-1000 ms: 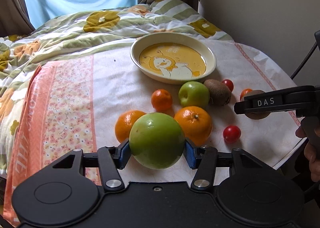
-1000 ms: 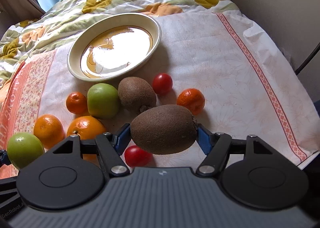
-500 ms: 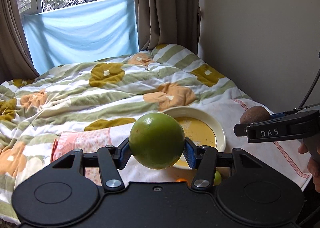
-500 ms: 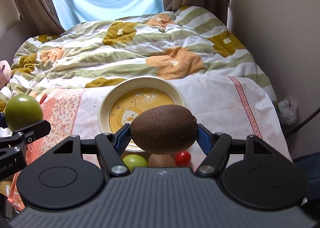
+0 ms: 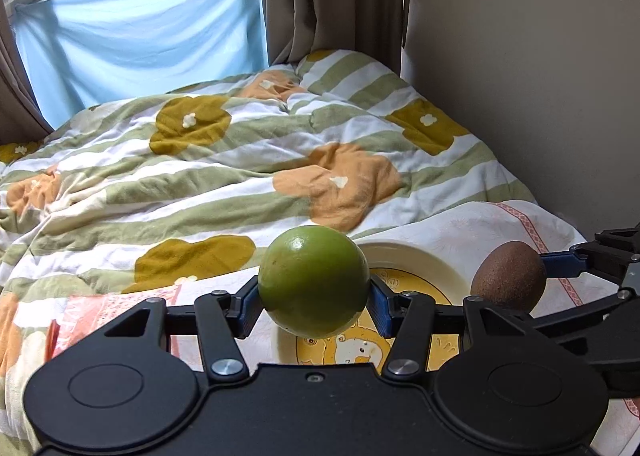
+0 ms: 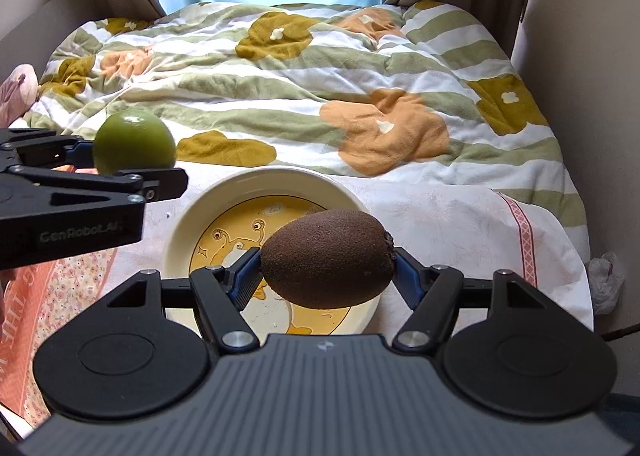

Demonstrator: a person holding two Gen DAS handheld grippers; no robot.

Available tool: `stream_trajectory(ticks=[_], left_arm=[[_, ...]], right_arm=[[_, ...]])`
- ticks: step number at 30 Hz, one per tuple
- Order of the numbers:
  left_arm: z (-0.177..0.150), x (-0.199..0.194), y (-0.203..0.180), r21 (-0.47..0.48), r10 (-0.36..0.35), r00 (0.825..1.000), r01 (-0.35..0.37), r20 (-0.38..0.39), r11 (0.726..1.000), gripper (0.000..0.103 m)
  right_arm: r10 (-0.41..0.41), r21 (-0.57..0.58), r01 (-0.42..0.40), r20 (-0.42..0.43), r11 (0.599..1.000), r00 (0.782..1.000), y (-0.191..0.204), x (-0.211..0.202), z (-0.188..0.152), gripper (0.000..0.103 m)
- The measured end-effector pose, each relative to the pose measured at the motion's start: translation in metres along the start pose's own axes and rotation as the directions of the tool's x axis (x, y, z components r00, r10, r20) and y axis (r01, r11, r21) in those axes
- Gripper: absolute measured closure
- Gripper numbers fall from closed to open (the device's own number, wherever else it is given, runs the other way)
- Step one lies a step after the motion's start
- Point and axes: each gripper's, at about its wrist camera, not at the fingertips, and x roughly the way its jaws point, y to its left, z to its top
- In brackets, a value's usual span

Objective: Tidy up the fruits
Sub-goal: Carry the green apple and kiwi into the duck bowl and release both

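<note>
A: Fruit in both sets of tongs, and nothing in the bowl so far. The left tongs are pinching a green apple, the right tongs a brown kiwi, each clamped between blue pads.

B: Where are they over the bowl?

A: Kiwi hangs right above the cartoon-printed middle, clear of the rim. The apple sits off the bowl's left edge from the right camera, above the white cloth, so it looks like it has a bit further to travel.

B: So how far along?

A: Early, I'd judge. Two pieces lifted, none set down. Any other fruit is hidden under the gripper bodies from here; can't say how much is left.

B: Room to work?

A: Plenty ahead over the flowered quilt. Tight spots: the wall close on the right, and the two grippers side by side, the kiwi just beside the left one's linkage. Dropping both together risks a knock, so one at a time seems wiser.
</note>
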Motion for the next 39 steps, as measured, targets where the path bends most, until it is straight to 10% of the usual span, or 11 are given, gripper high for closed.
stream_trajectory(ticks=[19,24,39], left_arm=[[0.008,0.108,-0.019,-0.009,-0.014,0.975,0.013,-0.221,1.000,0.045],[0.015,0.095,-0.017,-0.007,-0.010,0.987,0.009,-0.160,1.000,0.005],[0.014,0.028,0.005,-0.047,0.110,0.992,-0.113,-0.053,0.992,0.005]], right_arm=[[0.045,-0.179,-0.056,-0.063,0.982,0.997,-0.017,0.069,0.005,0.019],[0.051,-0.175,-0.061,-0.062,0.983,0.997,-0.019,0.068,0.003,0.019],[0.117,-0.305,-0.130,-0.060,0.943,0.991,-0.012,0.068,0.001,0.019]])
